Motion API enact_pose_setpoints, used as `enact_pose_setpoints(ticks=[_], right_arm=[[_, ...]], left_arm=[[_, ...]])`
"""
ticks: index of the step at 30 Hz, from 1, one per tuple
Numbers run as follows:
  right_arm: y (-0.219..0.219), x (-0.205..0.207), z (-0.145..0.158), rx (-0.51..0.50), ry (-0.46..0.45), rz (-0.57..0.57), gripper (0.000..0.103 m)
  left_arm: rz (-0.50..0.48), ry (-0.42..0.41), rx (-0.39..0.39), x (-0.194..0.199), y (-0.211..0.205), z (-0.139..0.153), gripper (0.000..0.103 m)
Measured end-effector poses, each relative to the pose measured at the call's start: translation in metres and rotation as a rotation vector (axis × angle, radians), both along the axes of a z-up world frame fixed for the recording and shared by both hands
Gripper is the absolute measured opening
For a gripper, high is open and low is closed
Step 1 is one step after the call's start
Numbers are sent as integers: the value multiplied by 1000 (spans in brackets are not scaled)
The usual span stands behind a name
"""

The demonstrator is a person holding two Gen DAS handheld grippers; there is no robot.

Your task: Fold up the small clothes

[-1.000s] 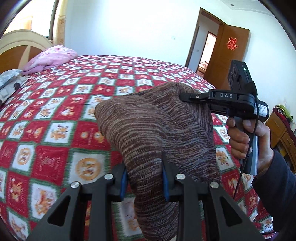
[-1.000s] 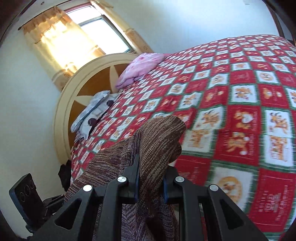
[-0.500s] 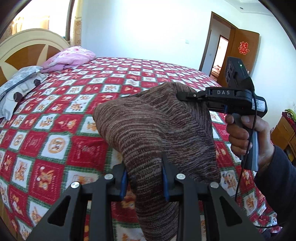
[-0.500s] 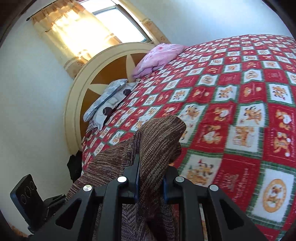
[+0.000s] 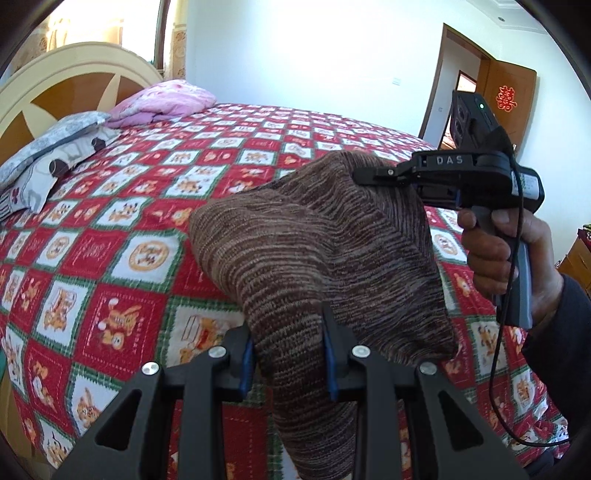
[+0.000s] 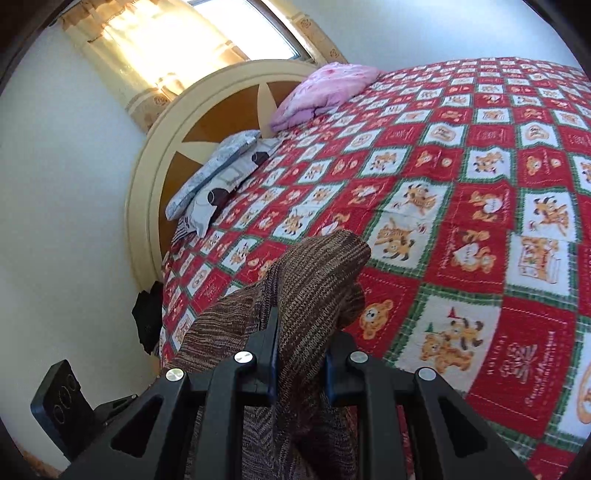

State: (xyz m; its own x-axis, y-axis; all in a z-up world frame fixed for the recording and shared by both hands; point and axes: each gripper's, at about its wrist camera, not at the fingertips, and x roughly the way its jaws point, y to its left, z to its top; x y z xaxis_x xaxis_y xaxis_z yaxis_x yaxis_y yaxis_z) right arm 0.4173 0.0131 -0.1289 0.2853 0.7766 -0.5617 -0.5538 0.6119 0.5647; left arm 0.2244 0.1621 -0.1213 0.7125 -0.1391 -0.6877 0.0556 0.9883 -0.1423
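The brown knit garment hangs in the air above the bed, and its lower end runs out of both wrist views, so its full shape cannot be made out. The left gripper is clamped on 1 bunched part of it, the blue-lined fingers pressed into the knit. The right gripper pinches another bunch; in the left view its tips bite the garment's upper far edge, held level by a hand wrapped round the handle. Below lies a red, white and green patchwork quilt. Farther off sit a grey pillow, a pink folded blanket, a rounded headboard, a curtained window and an open wooden door.
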Motion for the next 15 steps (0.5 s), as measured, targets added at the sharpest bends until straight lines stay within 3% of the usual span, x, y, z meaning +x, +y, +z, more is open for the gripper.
enact_pose_setpoints(ticks=[8, 15], right_arm=[[27, 3, -10, -48, 10, 28, 18], [34, 14, -37, -88, 62, 6, 18]], left_arm=[[27, 11, -1, -6, 15, -9, 31], [35, 48, -10, -2, 20, -32, 31]])
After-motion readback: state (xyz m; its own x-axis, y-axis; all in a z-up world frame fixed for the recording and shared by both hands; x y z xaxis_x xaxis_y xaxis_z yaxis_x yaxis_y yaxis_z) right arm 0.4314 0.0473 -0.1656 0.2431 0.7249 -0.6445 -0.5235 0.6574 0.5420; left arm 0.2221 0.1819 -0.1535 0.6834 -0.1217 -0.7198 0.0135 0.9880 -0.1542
